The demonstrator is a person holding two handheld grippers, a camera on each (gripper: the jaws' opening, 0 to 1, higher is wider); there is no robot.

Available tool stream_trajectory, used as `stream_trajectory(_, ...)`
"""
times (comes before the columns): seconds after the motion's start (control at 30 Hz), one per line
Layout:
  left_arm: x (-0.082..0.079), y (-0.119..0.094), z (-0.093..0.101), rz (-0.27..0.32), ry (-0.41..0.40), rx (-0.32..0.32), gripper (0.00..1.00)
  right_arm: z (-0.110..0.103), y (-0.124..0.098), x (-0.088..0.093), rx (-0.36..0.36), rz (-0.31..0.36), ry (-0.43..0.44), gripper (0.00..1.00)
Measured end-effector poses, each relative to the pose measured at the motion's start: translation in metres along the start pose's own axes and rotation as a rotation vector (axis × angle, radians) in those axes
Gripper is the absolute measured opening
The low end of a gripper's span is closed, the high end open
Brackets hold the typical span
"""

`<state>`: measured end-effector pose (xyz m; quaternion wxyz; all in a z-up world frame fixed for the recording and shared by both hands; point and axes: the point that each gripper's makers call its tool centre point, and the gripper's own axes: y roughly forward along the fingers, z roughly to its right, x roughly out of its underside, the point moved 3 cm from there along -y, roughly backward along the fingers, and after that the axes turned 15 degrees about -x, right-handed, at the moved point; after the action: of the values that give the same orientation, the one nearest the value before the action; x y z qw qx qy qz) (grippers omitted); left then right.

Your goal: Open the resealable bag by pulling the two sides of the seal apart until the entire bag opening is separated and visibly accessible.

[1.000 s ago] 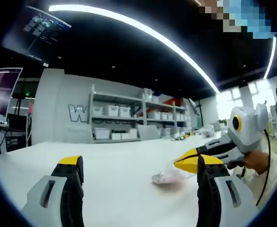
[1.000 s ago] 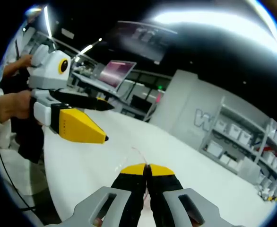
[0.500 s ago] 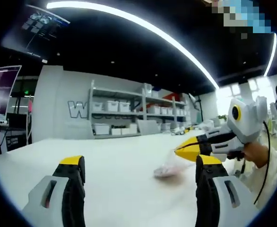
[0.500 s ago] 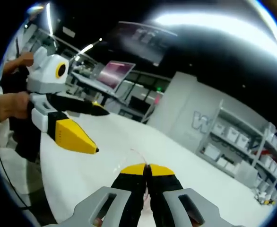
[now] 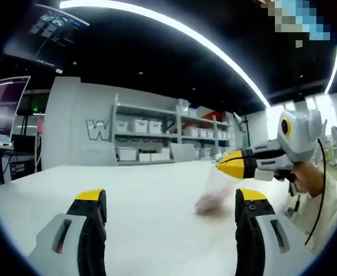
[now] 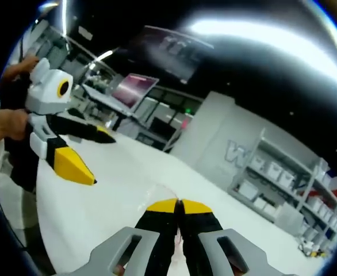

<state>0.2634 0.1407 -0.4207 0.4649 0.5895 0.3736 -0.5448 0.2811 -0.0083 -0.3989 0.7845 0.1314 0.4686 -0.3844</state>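
Observation:
A clear resealable bag (image 5: 213,198) with something pinkish at its bottom hangs just over the white table (image 5: 145,190). In the left gripper view the right gripper (image 5: 221,167) reaches in from the right, its yellow-tipped jaws shut on the bag's top edge. My left gripper (image 5: 171,198) stands open and wide in front, the bag beyond and nearer its right jaw. In the right gripper view the right gripper (image 6: 178,203) is shut, with a sliver of clear film (image 6: 166,190) past its tips. The left gripper (image 6: 102,160) is open at the left, apart from the bag.
Grey shelves with white bins (image 5: 148,141) stand behind the table. A lit screen (image 6: 135,89) sits on a desk at the back. A person's hand (image 5: 306,181) holds the right gripper at the table's right side.
The right gripper has risen with the bag, whose lower part now dangles instead of resting on the table. In the right gripper view the left gripper has drawn off to the left.

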Motion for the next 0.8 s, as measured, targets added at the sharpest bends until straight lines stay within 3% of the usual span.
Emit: stream_trajectory(0.8,0.006,-0.004,0.003,-0.036,-0.002,0.008,0.88,0.028,-0.008,-0.011,0.060,0.003,-0.059,0.00)
